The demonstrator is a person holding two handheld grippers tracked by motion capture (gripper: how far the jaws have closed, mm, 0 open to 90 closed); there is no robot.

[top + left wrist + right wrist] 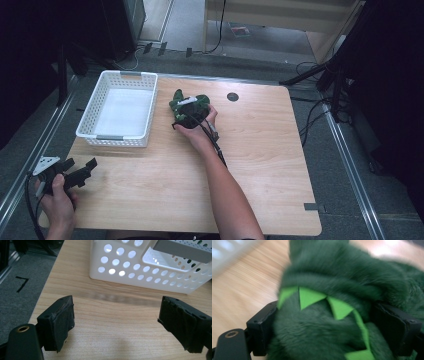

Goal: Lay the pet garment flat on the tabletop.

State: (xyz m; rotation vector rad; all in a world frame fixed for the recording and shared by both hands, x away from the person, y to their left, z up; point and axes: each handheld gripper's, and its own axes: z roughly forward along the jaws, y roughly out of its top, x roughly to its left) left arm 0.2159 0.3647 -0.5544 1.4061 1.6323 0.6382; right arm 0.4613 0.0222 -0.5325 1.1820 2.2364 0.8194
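Your right claw point(332, 327) is clamped on the green plush toy point(189, 107).
The toy sits just right of the white basket point(145, 107); your left claw point(116, 323), jaws apart, hovers near its front corner.

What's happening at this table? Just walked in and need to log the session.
A person works two handheld claws. The right claw grips a dark green plush toy with lime felt spikes beside the white perforated plastic basket, which looks empty. The left claw hangs open over the wooden table's near-left corner, holding nothing.
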